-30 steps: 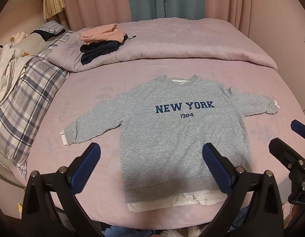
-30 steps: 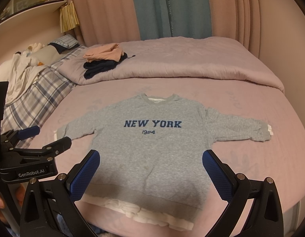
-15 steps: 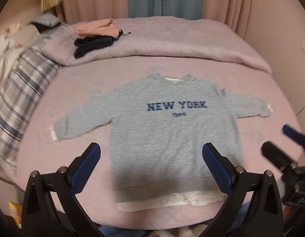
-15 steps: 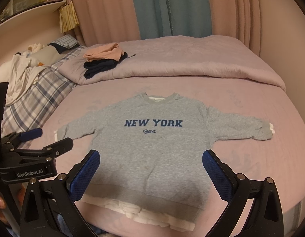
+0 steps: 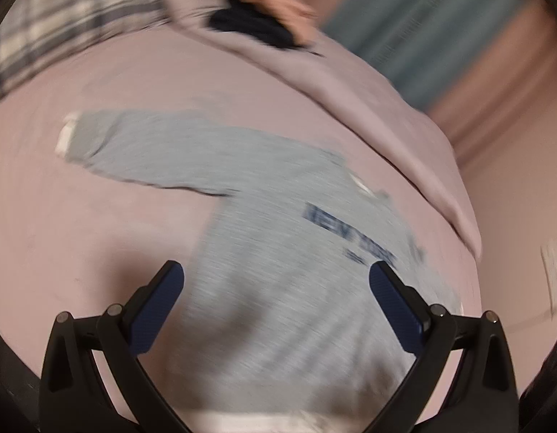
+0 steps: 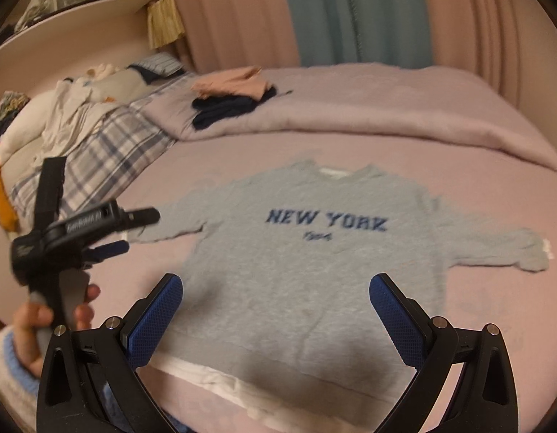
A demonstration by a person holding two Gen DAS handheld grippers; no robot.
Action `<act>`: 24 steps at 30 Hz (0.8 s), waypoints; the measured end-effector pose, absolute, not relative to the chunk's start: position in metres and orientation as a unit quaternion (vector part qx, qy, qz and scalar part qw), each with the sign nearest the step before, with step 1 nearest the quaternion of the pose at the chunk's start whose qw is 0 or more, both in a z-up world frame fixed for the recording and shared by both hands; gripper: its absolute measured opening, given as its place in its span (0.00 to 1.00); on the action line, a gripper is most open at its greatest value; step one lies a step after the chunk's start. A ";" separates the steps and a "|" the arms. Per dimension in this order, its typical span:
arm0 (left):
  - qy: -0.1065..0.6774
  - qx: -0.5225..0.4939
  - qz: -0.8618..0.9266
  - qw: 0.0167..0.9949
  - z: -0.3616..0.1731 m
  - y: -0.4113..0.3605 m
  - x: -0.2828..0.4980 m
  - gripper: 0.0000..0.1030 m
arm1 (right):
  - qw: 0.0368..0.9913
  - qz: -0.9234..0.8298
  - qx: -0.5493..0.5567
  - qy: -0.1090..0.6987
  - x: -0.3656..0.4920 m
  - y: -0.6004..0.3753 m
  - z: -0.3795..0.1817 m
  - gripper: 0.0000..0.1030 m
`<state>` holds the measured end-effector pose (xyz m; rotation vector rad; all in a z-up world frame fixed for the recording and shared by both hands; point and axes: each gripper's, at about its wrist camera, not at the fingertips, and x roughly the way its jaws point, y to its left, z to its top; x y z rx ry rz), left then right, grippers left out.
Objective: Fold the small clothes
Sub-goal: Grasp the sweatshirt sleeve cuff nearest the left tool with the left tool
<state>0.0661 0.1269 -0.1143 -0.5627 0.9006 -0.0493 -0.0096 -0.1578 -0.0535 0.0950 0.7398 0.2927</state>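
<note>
A grey "NEW YORK 1984" sweatshirt [image 6: 314, 252] with a white hem lies flat, face up, on the pink bed, sleeves spread out. In the left wrist view the sweatshirt [image 5: 278, 252] is blurred and tilted, its left sleeve reaching toward the upper left. My left gripper [image 5: 276, 281] is open and empty above the sweatshirt's lower body; it also shows in the right wrist view [image 6: 127, 231] at the left, held in a hand, near the left sleeve. My right gripper [image 6: 276, 296] is open and empty above the hem.
A folded pink quilt [image 6: 386, 108] lies across the back of the bed, with a pile of peach and dark clothes [image 6: 231, 97] on it. A plaid blanket [image 6: 109, 144] and loose laundry [image 6: 54, 115] lie at the left. Curtains [image 6: 350, 11] hang behind.
My left gripper has swung fast, rolling and turning left and moving in lower over the sweatshirt, so its view is blurred. My right gripper has moved slightly closer.
</note>
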 end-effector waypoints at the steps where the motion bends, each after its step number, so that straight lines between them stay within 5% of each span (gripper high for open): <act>1: 0.427 -0.286 -0.005 0.858 -0.125 0.143 0.069 1.00 | 0.919 0.151 0.043 0.362 -0.003 -0.150 -0.061 1.00; 13: 0.370 -0.503 0.077 0.777 -0.215 0.270 0.106 0.99 | 0.894 0.209 0.015 0.395 0.041 -0.091 -0.103 1.00; 24: 0.333 -0.508 0.139 0.782 -0.226 0.325 0.173 0.98 | 0.885 0.234 -0.027 0.401 0.071 -0.059 -0.117 1.00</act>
